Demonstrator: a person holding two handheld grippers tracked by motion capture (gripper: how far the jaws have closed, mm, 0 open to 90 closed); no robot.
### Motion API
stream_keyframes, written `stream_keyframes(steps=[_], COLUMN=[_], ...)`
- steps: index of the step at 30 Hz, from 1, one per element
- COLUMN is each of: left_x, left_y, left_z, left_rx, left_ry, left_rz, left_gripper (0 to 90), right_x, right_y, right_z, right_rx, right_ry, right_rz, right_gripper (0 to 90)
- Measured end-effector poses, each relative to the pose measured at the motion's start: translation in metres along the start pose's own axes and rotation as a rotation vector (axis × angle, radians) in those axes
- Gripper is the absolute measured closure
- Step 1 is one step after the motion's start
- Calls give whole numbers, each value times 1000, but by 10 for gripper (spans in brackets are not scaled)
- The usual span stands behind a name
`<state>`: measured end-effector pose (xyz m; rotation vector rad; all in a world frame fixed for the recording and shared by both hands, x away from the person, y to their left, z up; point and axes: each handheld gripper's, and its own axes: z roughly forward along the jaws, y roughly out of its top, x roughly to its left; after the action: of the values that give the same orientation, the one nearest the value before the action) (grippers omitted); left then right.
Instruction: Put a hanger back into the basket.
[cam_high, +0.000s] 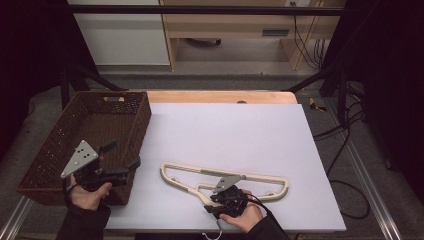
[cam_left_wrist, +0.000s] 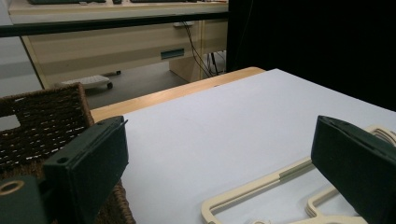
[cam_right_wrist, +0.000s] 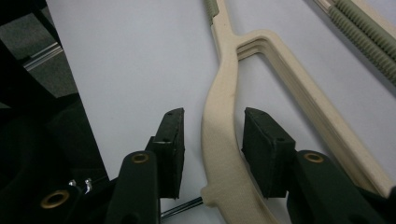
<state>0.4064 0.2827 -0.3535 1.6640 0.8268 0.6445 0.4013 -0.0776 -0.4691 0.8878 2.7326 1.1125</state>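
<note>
From above, a stack of cream plastic clothes hangers (cam_high: 225, 180) lies flat on the white table sheet (cam_high: 235, 130), near its front edge, with a brown wicker basket (cam_high: 87, 135) at the sheet's left side. The right gripper (cam_high: 227, 197) sits low over the hangers' neck, but from this height the hand and the grey plate cover its jaws. The right gripper view supplies what is missing there: the two black pads (cam_right_wrist: 264, 144) stand on either side of the hangers' curved neck (cam_right_wrist: 224, 135), narrowed around it with thin gaps on both sides, so the neck lies between them and is not yet pinched. A metal hook stem (cam_right_wrist: 182, 207) pokes out at the neck's base, its end cut off by the frame. That view also reveals the layered edges that show more than one hanger. The left gripper (cam_high: 117, 167) hovers over the basket's near right corner; its own view shows the jaws wide apart and empty, and the hangers' left end (cam_left_wrist: 261, 196) beyond them.
</note>
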Motion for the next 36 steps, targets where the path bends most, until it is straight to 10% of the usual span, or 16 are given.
stream_keyframes(steps=[23,36], left_x=[-20,-50], left_y=[-5,-17], left_z=[20,50], left_rx=[61,184], left_ry=[-55,-170], left_rz=[47,156], left_gripper=[39,54], right_x=[-5,-15], right_y=[-1,3], right_z=[0,-10], right_rx=[-1,-19], right_ry=[23,101], right_rz=[-31,6], right_gripper=[713,723])
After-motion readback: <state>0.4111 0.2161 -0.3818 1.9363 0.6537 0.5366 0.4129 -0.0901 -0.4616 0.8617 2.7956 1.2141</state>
